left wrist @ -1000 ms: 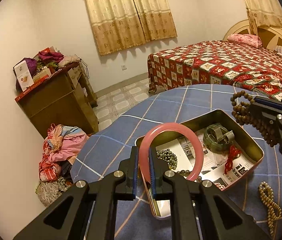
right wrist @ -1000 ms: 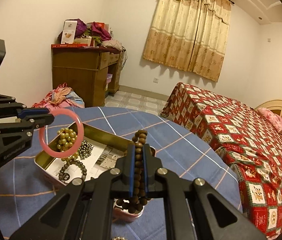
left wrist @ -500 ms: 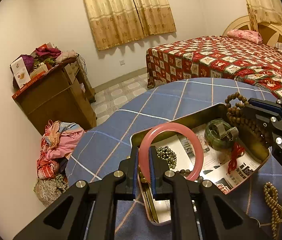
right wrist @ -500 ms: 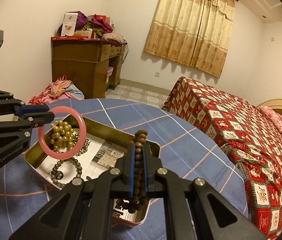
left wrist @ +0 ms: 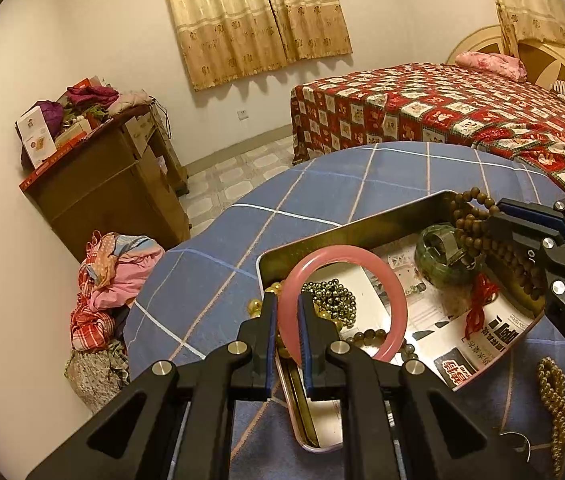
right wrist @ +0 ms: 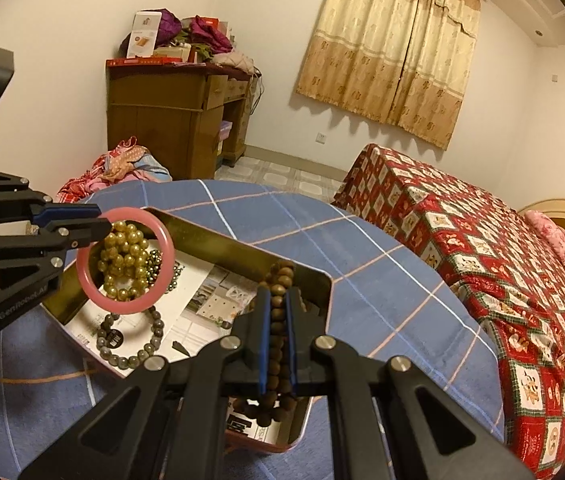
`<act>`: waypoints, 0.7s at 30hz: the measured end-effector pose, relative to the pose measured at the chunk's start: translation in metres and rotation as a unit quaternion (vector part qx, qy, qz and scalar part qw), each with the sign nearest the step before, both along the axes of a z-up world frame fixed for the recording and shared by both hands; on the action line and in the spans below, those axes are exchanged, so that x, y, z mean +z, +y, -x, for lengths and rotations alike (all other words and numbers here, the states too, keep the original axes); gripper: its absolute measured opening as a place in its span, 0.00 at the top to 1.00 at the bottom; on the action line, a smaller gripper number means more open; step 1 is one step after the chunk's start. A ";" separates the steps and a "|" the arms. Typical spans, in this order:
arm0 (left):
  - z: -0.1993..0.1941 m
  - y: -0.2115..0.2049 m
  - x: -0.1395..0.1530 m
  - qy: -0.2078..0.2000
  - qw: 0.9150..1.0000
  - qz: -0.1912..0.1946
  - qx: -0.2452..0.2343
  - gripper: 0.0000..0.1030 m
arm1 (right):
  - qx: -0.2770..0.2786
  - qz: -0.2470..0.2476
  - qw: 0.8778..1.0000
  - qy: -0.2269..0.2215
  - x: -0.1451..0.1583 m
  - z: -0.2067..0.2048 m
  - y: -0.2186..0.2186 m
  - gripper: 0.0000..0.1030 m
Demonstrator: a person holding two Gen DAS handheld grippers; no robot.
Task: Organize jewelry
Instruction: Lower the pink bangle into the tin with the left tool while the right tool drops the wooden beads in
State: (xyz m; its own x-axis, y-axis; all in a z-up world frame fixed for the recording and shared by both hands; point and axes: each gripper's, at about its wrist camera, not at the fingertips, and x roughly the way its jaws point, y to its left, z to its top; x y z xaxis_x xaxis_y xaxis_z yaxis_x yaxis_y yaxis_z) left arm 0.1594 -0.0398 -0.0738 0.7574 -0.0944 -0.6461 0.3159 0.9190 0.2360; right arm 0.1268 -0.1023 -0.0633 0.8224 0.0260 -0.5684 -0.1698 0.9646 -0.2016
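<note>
My left gripper (left wrist: 287, 300) is shut on a pink bangle (left wrist: 396, 300), held upright over the left part of an open metal tin (left wrist: 346, 232); the bangle also shows in the right wrist view (right wrist: 162, 276). My right gripper (right wrist: 277, 300) is shut on a brown wooden bead strand (right wrist: 278, 276), held over the tin's right end (right wrist: 294, 268); the strand also shows in the left wrist view (left wrist: 478, 216). The tin holds gold beads (right wrist: 122, 256), dark beads (left wrist: 332, 296), a grey bead bracelet (right wrist: 130, 340), a green bangle (left wrist: 438, 252) and a red cord (left wrist: 478, 304).
The tin sits on a round table with a blue checked cloth (left wrist: 322, 184). A gold bead chain (left wrist: 558, 404) lies on the cloth right of the tin. A wooden dresser (left wrist: 102, 188), a clothes pile (left wrist: 110, 280) and a bed (left wrist: 442, 108) stand beyond.
Both grippers have come lower and nearer to the tin, still holding the bangle and the bead strand. The bead strand now hangs over the tin's right end.
</note>
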 end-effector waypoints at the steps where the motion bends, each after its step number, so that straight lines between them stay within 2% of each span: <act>1: 0.000 0.000 0.000 0.001 1.000 0.000 -0.001 0.91 | 0.000 0.001 1.000 0.001 0.000 0.000 0.000 0.91; 21: 0.005 -0.002 0.004 -0.007 1.000 -0.001 -0.006 0.89 | -0.004 -0.005 1.000 0.011 -0.007 0.002 -0.003 0.91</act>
State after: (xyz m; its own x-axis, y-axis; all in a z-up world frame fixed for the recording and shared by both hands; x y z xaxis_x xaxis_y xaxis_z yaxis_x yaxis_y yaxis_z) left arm 0.1544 -0.0414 -0.0701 0.7652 -0.1027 -0.6355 0.3237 0.9147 0.2419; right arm 0.1249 -0.1050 -0.0700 0.8102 0.0249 -0.5856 -0.1658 0.9680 -0.1882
